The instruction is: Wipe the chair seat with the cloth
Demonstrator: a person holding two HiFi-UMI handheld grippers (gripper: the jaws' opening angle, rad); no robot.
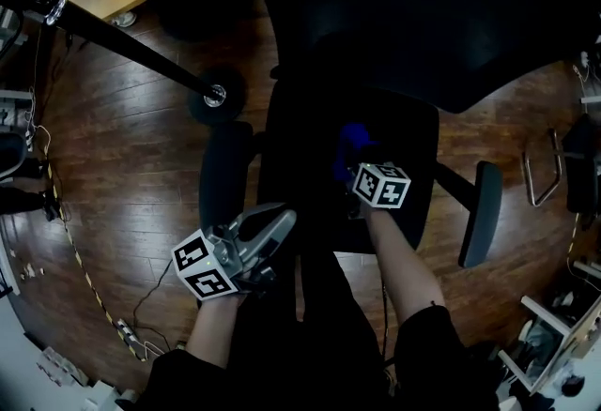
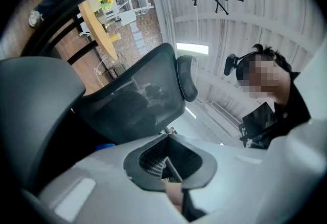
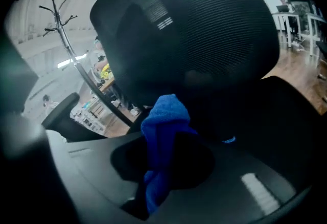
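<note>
Cloth (image 1: 352, 142): blue, bunched, pinched in the right gripper (image 1: 355, 170) above the middle of the chair seat (image 1: 300, 165), nearer the backrest than the front edge.
Right claw: closed tight on the cloth; in the right gripper view a blue fold (image 3: 163, 136) fills the gap between the jaws and rises out past them.
Left claw: left gripper (image 1: 272, 226) held low by the seat's front left corner, just beside the left armrest (image 1: 223, 170); jaws drawn together with nothing between them.
Contact: too dark to tell whether the cloth touches the seat or hangs just over it.
Step in hand: judged to be the wiping itself, with the cloth gripped and carried over the seat.
Progress: not settled; black seat shows no dust, streak or damp patch, so fits both an early pass and a closing one.
Any further stroke: calls for the loose end pressed flat onto the seat, a firm pinch kept, and sweeps that stay clear of both armrests.
Cloth's long axis: runs along the line of the jaws, roughly front to back across the seat.
Cloth's pointing: free end leads away from the person toward the mesh backrest (image 3: 194, 28); gripped end lies back in the throat of the jaws.
Surroundings: dark wooden floor (image 1: 122, 146) around the chair.
</note>
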